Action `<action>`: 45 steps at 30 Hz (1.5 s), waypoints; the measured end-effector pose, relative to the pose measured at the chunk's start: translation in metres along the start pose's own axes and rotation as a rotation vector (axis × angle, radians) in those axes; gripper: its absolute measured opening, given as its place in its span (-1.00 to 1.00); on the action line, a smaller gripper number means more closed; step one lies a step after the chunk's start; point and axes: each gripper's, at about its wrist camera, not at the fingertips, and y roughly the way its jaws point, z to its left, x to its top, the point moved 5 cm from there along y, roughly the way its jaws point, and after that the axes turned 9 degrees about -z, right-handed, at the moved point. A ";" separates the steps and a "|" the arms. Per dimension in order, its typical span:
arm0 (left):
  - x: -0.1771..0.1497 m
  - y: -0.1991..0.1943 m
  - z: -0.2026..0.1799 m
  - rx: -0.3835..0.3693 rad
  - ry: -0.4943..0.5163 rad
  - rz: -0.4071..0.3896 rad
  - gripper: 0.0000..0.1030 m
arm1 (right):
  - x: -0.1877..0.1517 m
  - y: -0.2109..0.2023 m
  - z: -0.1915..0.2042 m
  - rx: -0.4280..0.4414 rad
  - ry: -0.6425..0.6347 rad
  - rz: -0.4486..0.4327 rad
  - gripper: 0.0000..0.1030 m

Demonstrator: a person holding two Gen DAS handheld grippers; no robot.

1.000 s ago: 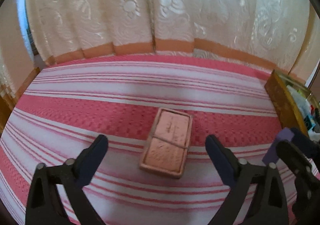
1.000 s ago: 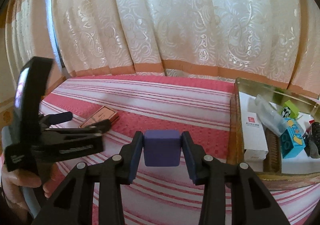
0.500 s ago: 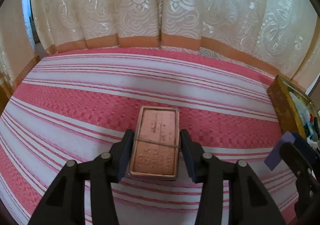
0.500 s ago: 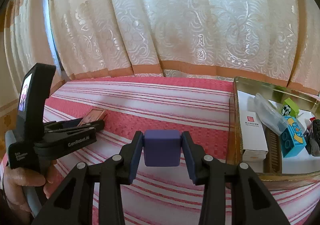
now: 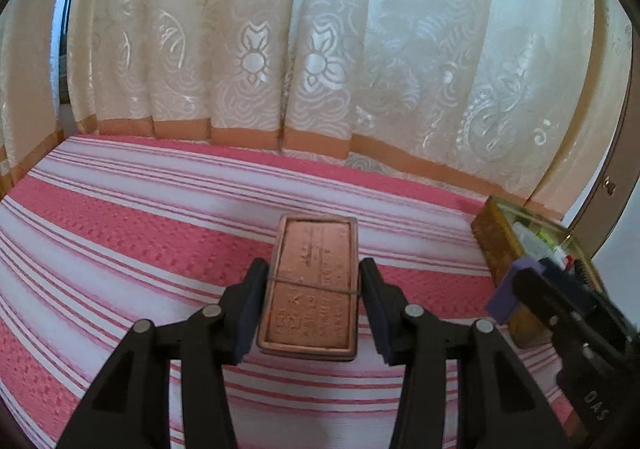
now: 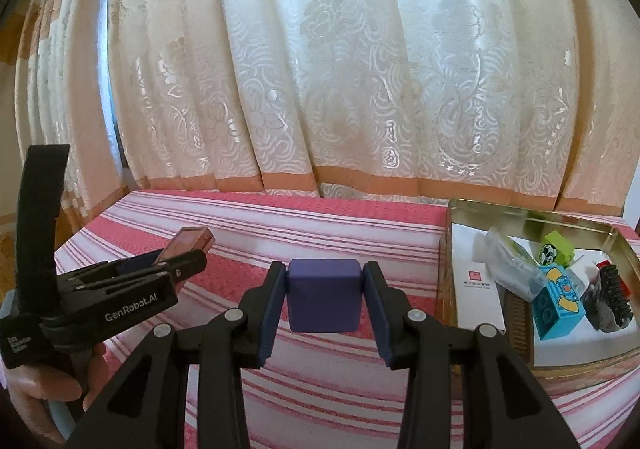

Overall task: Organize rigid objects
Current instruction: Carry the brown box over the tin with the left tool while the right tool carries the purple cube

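A flat copper-coloured box (image 5: 314,285) with a thin band across it sits between the pads of my left gripper (image 5: 312,277), which is shut on its long sides. In the right wrist view this box (image 6: 188,241) is off the striped bedcover, its far end tilted up in the left gripper (image 6: 176,269). My right gripper (image 6: 324,277) is shut on a purple block (image 6: 324,295) held above the cover. From the left wrist view the purple block (image 5: 506,293) and right gripper (image 5: 560,301) show at the right edge.
A gold metal tin (image 6: 450,233) stands at the right on the pink-and-white striped bedcover (image 6: 320,225), holding a white box (image 6: 478,297), a blue toy brick (image 6: 560,305), a green piece (image 6: 558,247) and other items. Cream curtains hang behind. A hand (image 6: 44,385) holds the left gripper.
My left gripper has closed from wide open onto the copper box and lifted it off the cover. The right gripper has stayed in place with the purple block.
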 end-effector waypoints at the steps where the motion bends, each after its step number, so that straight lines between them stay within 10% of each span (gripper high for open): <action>1: 0.002 -0.002 0.001 -0.023 -0.024 -0.004 -0.10 | 0.001 -0.001 0.000 -0.002 -0.001 -0.003 -0.17; 12: 0.005 -0.023 -0.023 -0.137 -0.078 -0.057 -0.10 | 0.010 -0.010 -0.003 -0.018 -0.003 -0.056 -0.17; 45: -0.012 -0.027 -0.057 -0.025 0.002 -0.054 -0.14 | 0.011 -0.032 -0.029 -0.038 -0.034 -0.087 -0.17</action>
